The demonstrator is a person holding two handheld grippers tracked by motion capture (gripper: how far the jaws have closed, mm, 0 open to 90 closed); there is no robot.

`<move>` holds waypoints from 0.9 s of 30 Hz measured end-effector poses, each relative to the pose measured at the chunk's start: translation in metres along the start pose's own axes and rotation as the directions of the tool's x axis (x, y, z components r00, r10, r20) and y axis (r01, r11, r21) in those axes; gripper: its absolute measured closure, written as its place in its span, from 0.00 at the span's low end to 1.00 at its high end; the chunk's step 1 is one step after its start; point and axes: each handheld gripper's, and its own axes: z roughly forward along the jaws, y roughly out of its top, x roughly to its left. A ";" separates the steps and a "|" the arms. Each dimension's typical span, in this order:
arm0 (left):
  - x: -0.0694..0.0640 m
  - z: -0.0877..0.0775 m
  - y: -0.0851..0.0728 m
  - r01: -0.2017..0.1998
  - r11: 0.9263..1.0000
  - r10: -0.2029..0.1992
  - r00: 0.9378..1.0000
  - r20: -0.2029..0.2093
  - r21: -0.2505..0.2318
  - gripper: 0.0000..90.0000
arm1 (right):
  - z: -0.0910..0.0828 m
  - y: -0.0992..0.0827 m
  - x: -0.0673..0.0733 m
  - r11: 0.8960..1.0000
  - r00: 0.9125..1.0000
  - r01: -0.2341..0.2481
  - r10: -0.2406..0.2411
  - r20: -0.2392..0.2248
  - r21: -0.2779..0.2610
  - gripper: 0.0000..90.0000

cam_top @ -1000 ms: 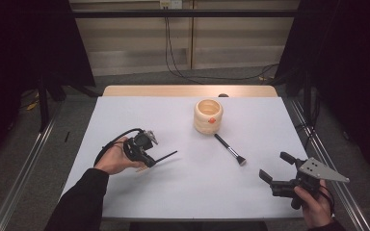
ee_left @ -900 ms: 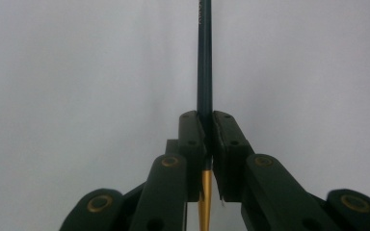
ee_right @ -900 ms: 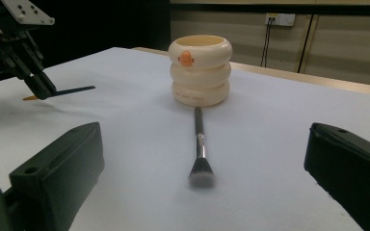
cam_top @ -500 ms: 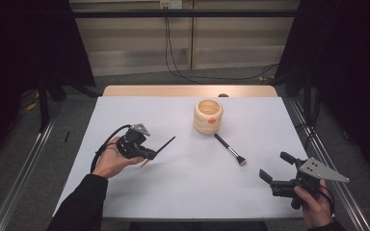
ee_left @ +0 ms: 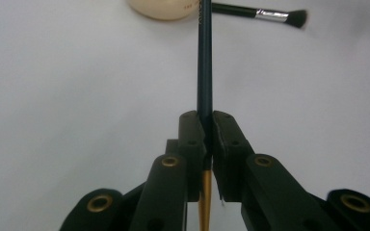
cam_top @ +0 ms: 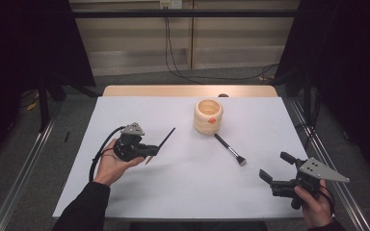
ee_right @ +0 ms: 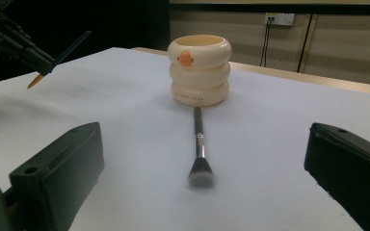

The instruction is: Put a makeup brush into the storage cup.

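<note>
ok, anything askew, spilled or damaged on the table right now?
Nothing spilled or broken. The cream ringed holder stands upright. One black-handled makeup brush lies loose on the white table cover, its handle end near the holder. The left gripper clamps a thin dark brush with a gold tip; the right gripper is open.

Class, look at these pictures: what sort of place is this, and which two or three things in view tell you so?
Probably a lab or recording workspace, not a home: a table covered in plain white, black curtains at the sides, loose cables running to a wall socket, and metal rails on the floor.
</note>
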 end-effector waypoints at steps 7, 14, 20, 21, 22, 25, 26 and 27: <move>-0.006 -0.008 0.002 0.000 0.996 0.000 1.000 0.003 -0.089 0.93 | 0.000 0.000 0.000 1.000 1.000 -0.004 0.004 0.002 -0.005 0.00; -0.008 -0.013 0.002 0.009 0.988 -0.006 1.000 0.023 -0.153 0.93 | 0.000 0.000 0.001 1.000 1.000 -0.021 0.021 0.004 -0.022 0.00; -0.010 -0.018 -0.001 0.023 0.974 -0.022 1.000 0.006 -0.225 0.93 | 0.000 0.000 0.001 0.999 1.000 -0.025 0.025 0.000 -0.034 0.00; -0.011 -0.019 -0.002 0.027 0.969 -0.026 1.000 0.006 -0.246 0.93 | 0.000 0.000 0.001 0.999 1.000 -0.023 0.023 0.001 -0.037 0.00; -0.011 -0.020 -0.002 0.028 0.965 -0.029 1.000 -0.002 -0.260 0.93 | 0.000 0.000 0.000 0.999 1.000 -0.023 0.023 0.002 -0.039 0.00; -0.012 -0.022 -0.003 0.025 0.951 -0.030 1.000 -0.009 -0.309 0.93 | 0.000 0.000 0.001 0.999 1.000 -0.029 0.029 0.000 -0.040 0.00; -0.012 -0.023 -0.003 0.023 0.945 -0.028 1.000 -0.011 -0.327 0.93 | 0.000 0.000 0.001 0.999 0.999 -0.033 0.033 0.005 -0.042 0.00; -0.012 -0.025 -0.003 0.029 0.936 -0.032 0.999 -0.004 -0.351 0.93 | 0.000 0.000 0.001 0.998 0.999 -0.035 0.035 0.004 -0.047 0.00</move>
